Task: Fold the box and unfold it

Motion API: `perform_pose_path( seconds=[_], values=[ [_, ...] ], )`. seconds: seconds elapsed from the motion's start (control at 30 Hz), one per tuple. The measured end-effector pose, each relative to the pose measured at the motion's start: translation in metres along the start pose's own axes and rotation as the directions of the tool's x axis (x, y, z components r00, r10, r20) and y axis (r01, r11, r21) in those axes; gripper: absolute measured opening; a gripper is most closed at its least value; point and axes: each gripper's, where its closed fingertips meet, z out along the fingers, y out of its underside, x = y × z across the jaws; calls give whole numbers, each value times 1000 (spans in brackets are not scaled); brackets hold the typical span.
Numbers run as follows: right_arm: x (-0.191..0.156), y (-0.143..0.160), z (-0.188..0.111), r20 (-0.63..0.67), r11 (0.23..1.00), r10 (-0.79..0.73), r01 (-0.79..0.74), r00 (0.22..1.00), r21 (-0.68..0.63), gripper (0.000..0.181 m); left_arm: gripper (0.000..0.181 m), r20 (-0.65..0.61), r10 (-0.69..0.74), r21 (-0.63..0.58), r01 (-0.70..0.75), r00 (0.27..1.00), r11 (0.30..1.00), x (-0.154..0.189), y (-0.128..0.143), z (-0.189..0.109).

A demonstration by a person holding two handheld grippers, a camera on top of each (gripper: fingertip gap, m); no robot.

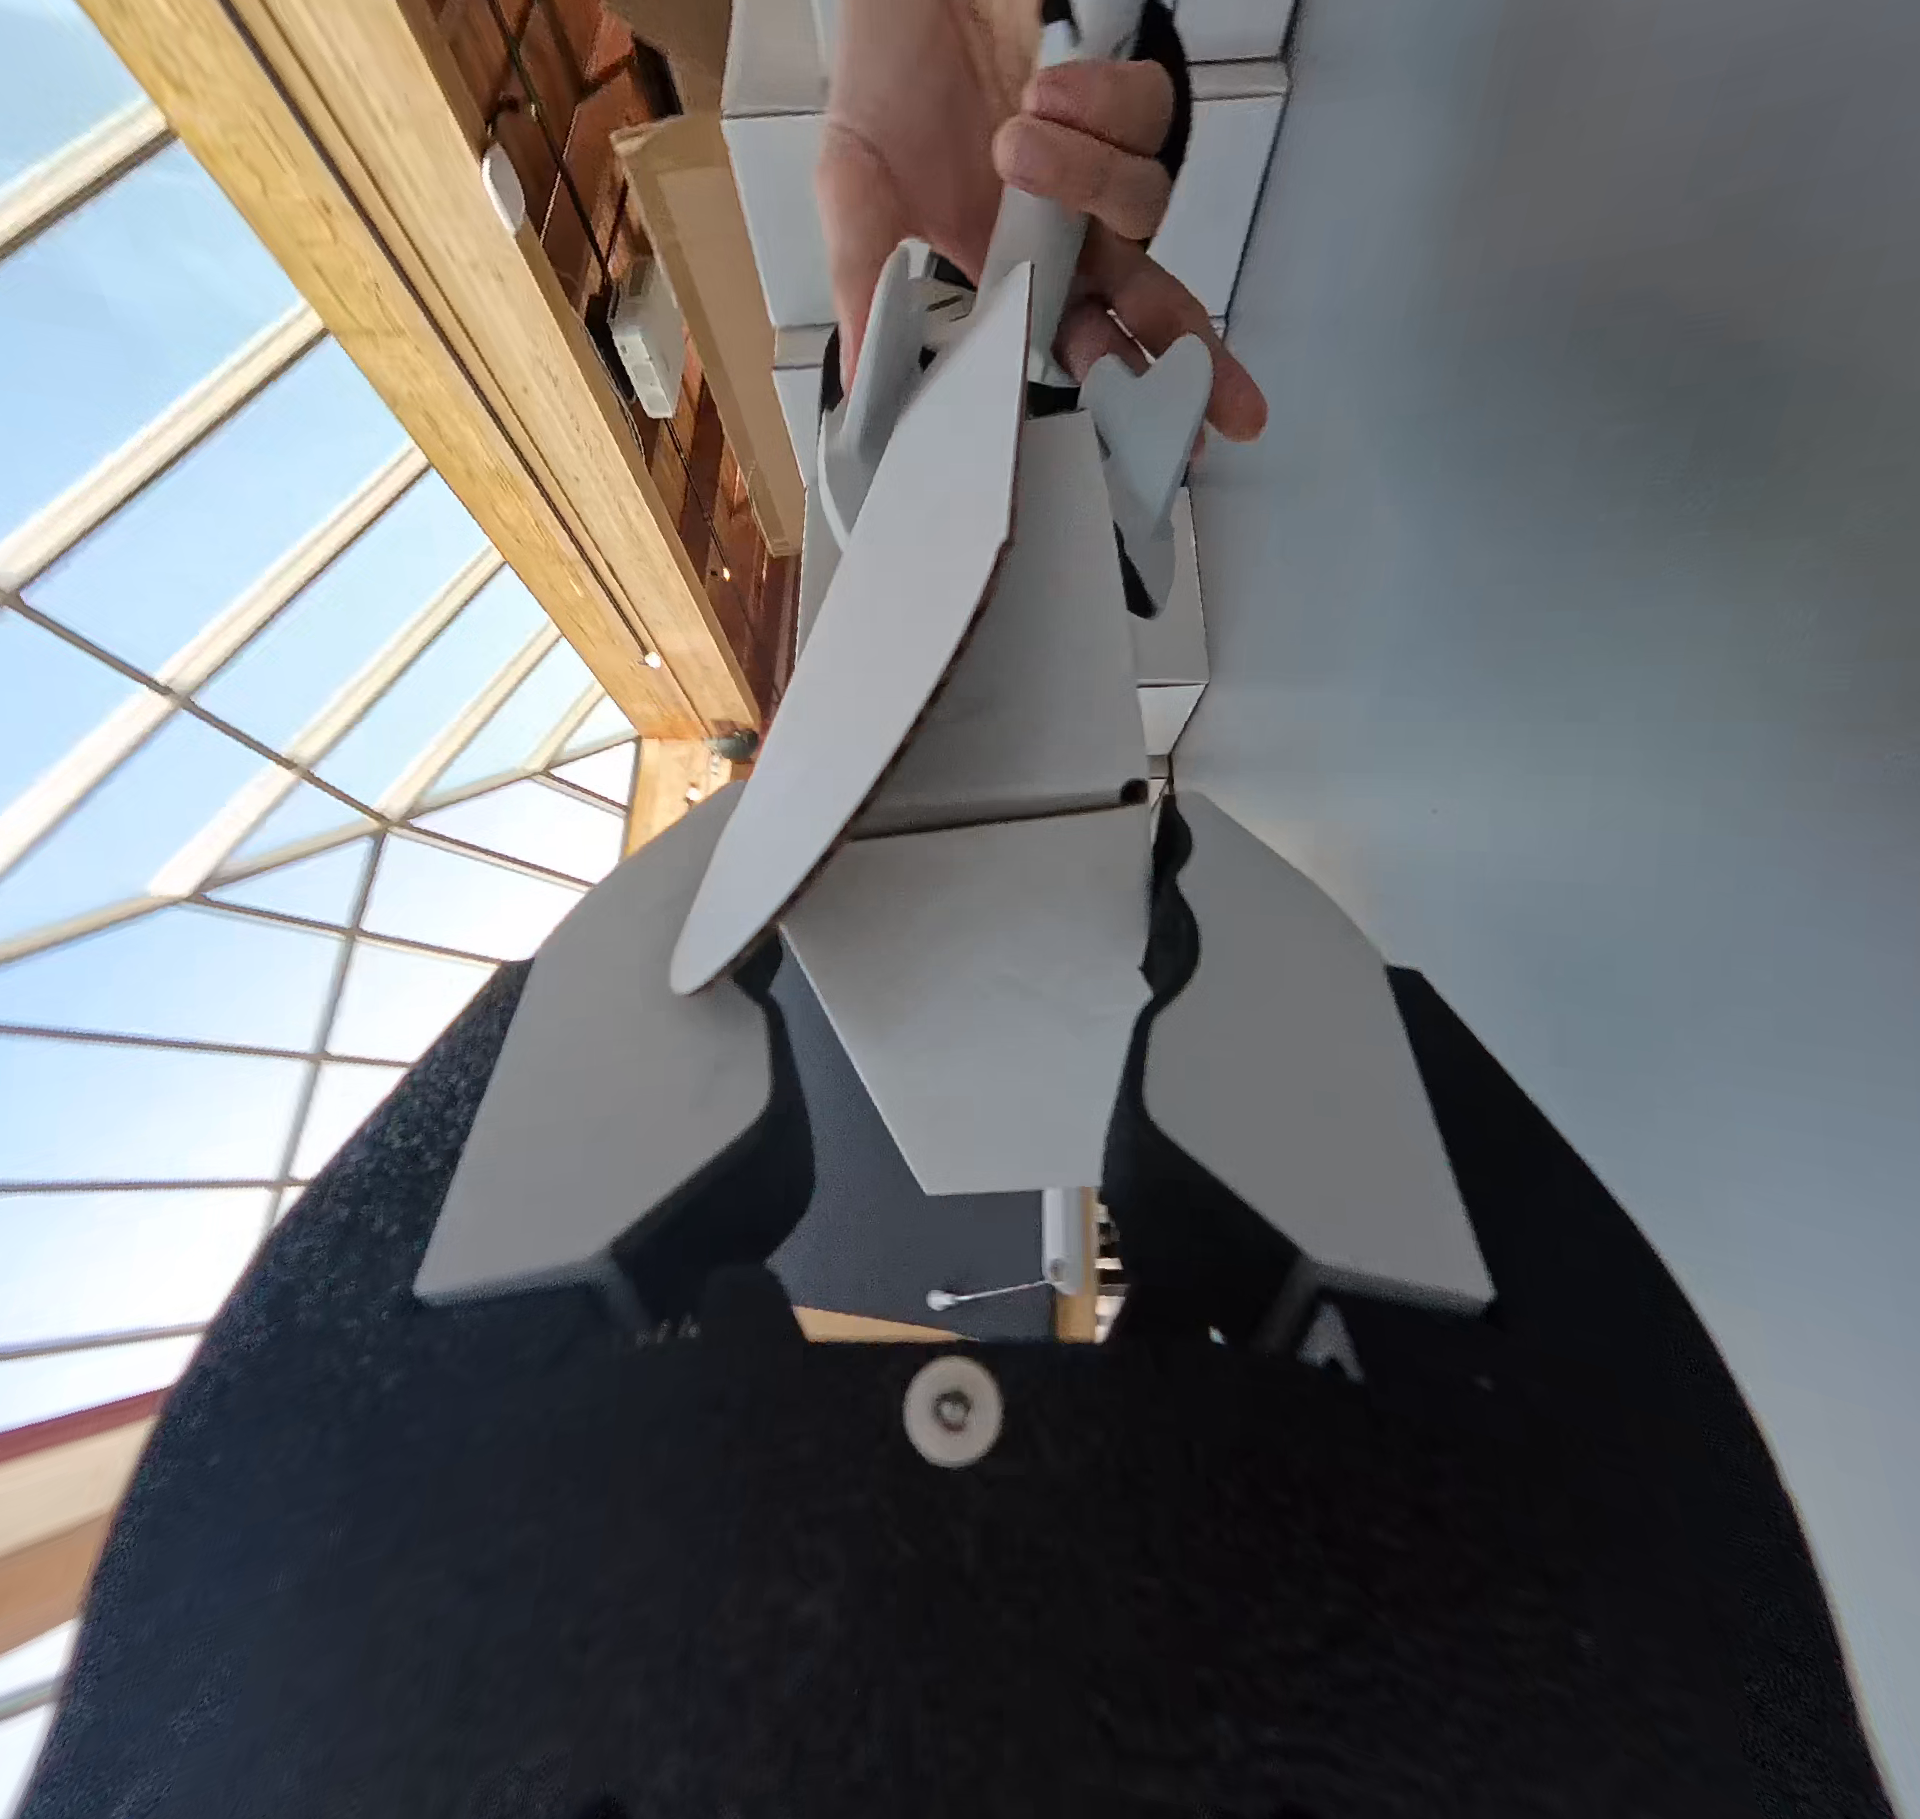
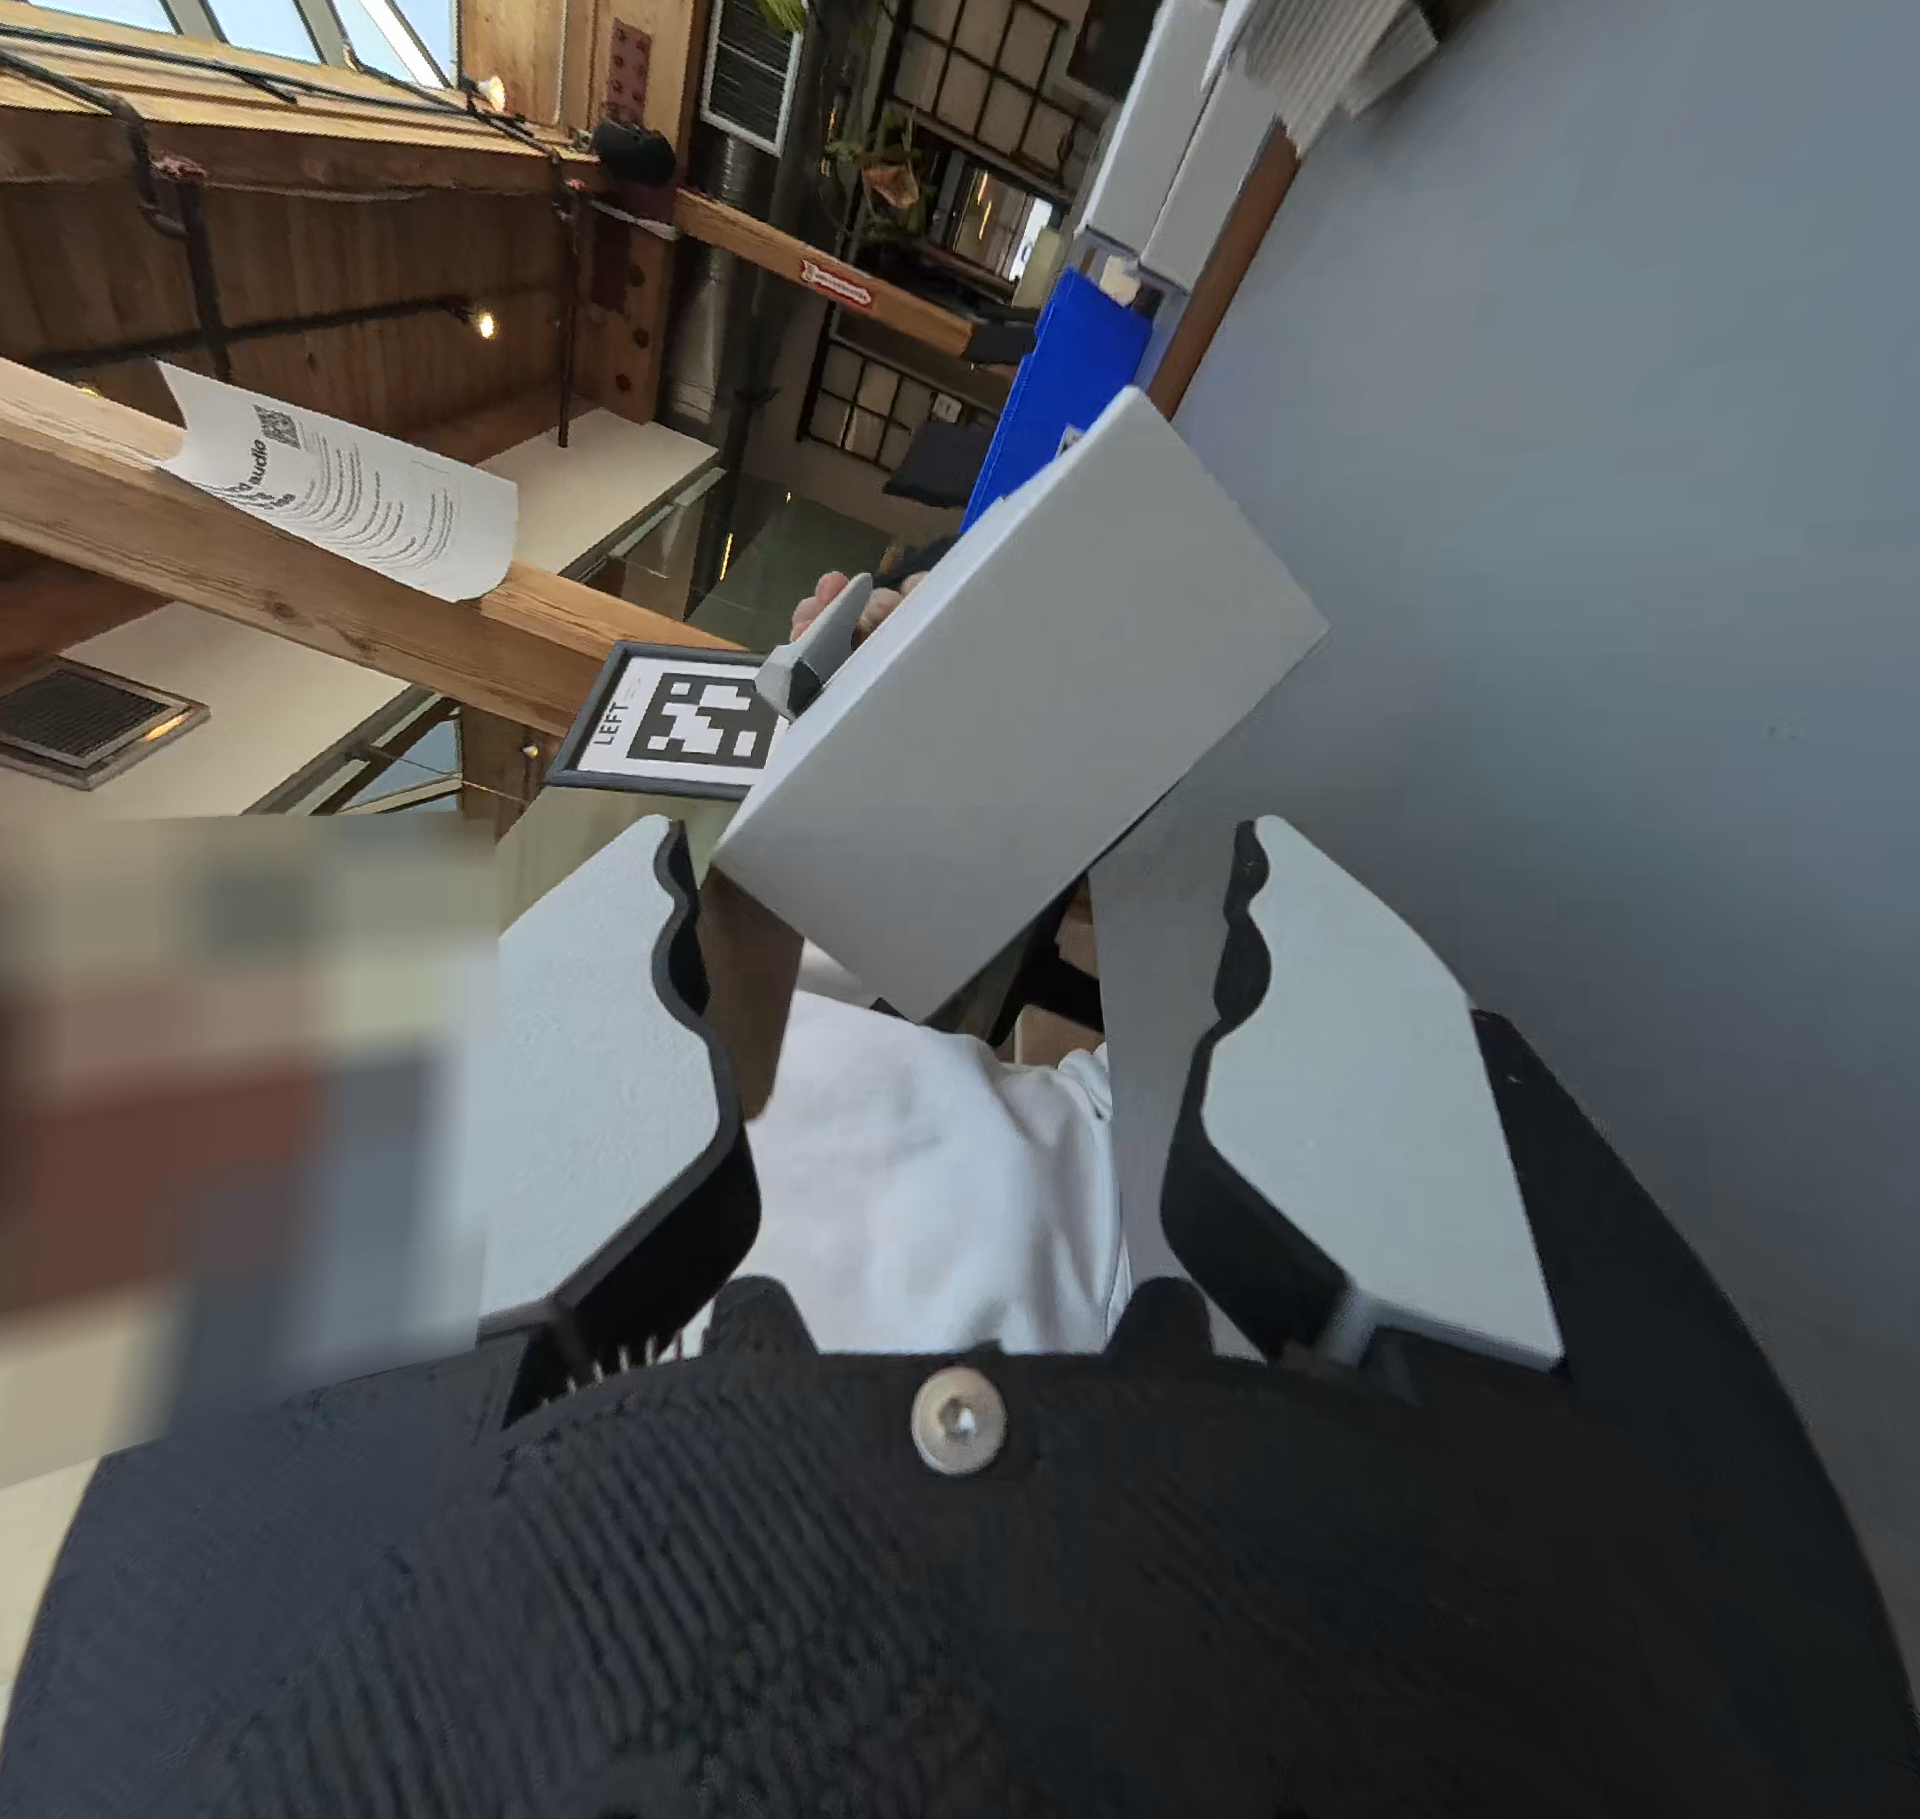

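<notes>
Matt white cardboard box point(image 2: 1023, 699); rough black printed plastic, smooth grey fingers point(image 2: 1340, 1073).

One white cardboard box point(image 2: 1023, 720) is in view, partly folded, with one rounded flap point(image 1: 842, 647) standing out from it. Two grippers are near the box: the left gripper point(image 1: 961, 896) and the right gripper point(image 2: 961, 896), each with two fingers. One hand point(image 1: 997, 107) shows beyond the box. One square marker card point(image 2: 681, 725) sits beside the box. One printed paper sheet point(image 2: 343, 481) hangs on a wooden beam point(image 2: 312, 574), well apart from the box.
</notes>
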Motion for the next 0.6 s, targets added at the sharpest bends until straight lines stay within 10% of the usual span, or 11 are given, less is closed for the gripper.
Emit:
perform_pose_path(
  seconds=[0.1, 0.2, 0.33, 0.43, 0.6],
  values=[
    [-14, -26, -32, -54, 976, -154, 160, 987, 145, 109, 69, -10, -404, -13, 404, 915, 915, -19, 19, -8],
    [-23, -45, -57, -212, 867, -381, 428, 900, 257, 105, 69, -99, -820, -9, 823, 564, 568, -22, 40, -15],
    [-12, -36, -58, -410, 719, -587, 683, 698, 134, 104, 68, -233, -965, -27, 991, 123, 133, -3, 60, -18],
    [-5, -26, -50, -455, 590, -711, 807, 536, 30, 92, 68, -289, -956, -41, 997, 51, 66, 22, 65, -16],
    [12, -11, -37, -467, 356, -853, 915, 234, -192, 82, 68, -362, -921, -56, 983, 145, 177, 52, 53, -13]
  ],
)
